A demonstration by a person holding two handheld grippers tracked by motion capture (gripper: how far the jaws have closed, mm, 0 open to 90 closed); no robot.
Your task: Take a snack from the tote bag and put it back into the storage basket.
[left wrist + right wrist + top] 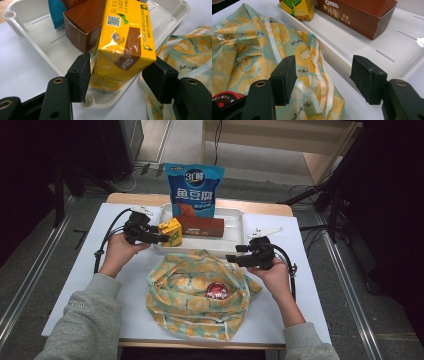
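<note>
Yellow drink carton [171, 232] sits at the front-left corner of the white tray [235, 215] in the high view, at about ten o'clock from the lemon-print cloth bag [190, 285]; the left gripper [159, 238] reaches it from nine o'clock, while the right gripper [231, 258] hovers at the bag's two o'clock edge. A brown biscuit box [200, 226] and a blue snack pouch [194, 190] share the tray, and a red-lidded can [217, 291] lies in the bag's mouth. From the left gripper view, the carton [122, 42] tilts over the tray rim [45, 57] between the jaws, which stand released with a gap showing on each side. From the right gripper view, the spread jaws are empty, hanging over the bag's edge [262, 42] with the tray wall [337, 60] at twelve o'clock.
</note>
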